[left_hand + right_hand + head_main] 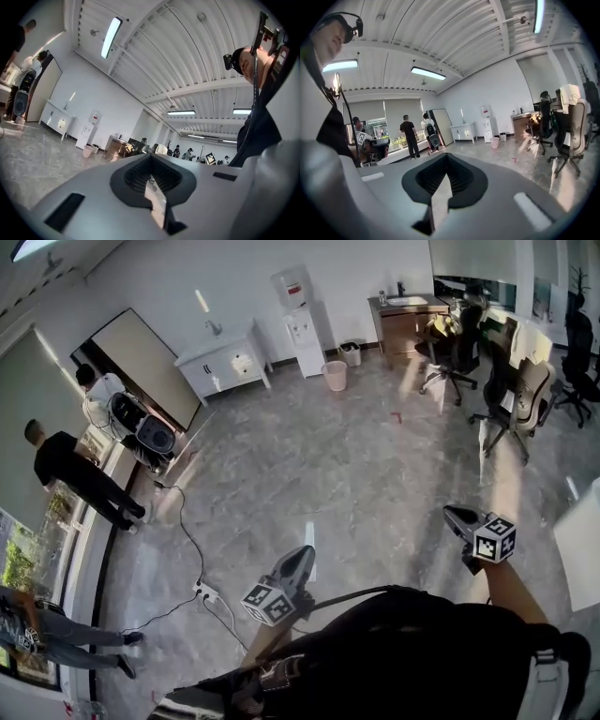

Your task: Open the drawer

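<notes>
Black clothing (pixel 403 652) of the person fills the bottom edge, with the left gripper (pixel 298 563) and right gripper (pixel 457 519) just above it, both clenched on nothing. The drawer (pixel 230 369) is in the white cabinet (pixel 216 348) at the far wall, well apart from both. Right of the cabinet stand a water dispenser (pixel 300 329) and a pink bin (pixel 334 376); to its left is a person in white (pixel 98 388).

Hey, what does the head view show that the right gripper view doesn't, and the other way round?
Only the head view: a white power strip with its black cable on the grey floor. Only the right gripper view: the black headset on the gripper holder's own head. Both: the white water dispenser, the pink waste bin and the low white cabinet by the far wall.
</notes>
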{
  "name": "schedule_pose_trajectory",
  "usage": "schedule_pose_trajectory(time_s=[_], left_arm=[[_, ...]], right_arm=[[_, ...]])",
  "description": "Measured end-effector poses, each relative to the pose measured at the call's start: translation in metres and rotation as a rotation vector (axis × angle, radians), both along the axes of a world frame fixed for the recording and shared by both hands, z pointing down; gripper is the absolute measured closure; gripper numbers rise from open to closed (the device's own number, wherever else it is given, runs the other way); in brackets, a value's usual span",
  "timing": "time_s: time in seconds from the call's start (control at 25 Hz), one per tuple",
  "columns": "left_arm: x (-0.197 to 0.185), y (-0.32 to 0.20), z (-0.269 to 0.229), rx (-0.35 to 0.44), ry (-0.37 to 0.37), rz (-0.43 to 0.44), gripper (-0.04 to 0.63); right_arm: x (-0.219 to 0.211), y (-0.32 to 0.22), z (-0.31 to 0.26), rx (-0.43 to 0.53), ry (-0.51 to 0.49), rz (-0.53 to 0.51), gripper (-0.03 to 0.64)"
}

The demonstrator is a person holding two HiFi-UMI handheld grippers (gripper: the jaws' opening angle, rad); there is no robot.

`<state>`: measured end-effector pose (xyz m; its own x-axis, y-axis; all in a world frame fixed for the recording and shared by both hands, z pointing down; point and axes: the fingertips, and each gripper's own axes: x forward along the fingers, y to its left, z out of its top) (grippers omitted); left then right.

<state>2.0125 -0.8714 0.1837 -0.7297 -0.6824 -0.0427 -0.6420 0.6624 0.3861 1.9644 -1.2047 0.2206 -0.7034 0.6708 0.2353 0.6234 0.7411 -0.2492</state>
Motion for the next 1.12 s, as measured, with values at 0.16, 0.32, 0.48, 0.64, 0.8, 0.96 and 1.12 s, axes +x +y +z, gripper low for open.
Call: schedule_pose_trajectory(time_s=[0.16, 0.32, 0.48, 0.64, 0.8, 0.96, 1.12], left_arm=[[-0.013, 0.021, 0.009, -0.004, 0.034, -0.072, 0.594], [-0.03, 0.025, 0.009, -0.016, 0.027, -0.165, 0.594], [-0.067, 0.014, 0.005, -0.003, 0.001, -0.299, 0.594], [-0.094, -0.005, -0.005, -0.012, -0.01, -0.381, 0.594], [-0.11, -0.028, -0.001, 0.003, 0.004, -0.465, 0.594], [-0.13, -0.049, 0.007, -0.015, 0.022, -0.499, 0.594], [-0.149, -0.031, 0.012, -0.026, 0.032, -0.522, 0.594]], right_arm=[[-0.036, 0.015, 0.011, -0.024, 0.019, -0.041, 0.615], [-0.081, 0.023, 0.022, -0.033, 0.038, -0.134, 0.615], [-0.151, 0.018, 0.02, -0.021, 0.008, -0.256, 0.615], [-0.218, 0.015, -0.004, -0.017, -0.036, -0.346, 0.615], [-0.262, 0.01, -0.004, -0.019, -0.045, -0.436, 0.615], [-0.296, 0.009, 0.011, -0.024, -0.012, -0.492, 0.615], [-0.319, 0.036, 0.025, -0.02, -0.001, -0.534, 0.615]])
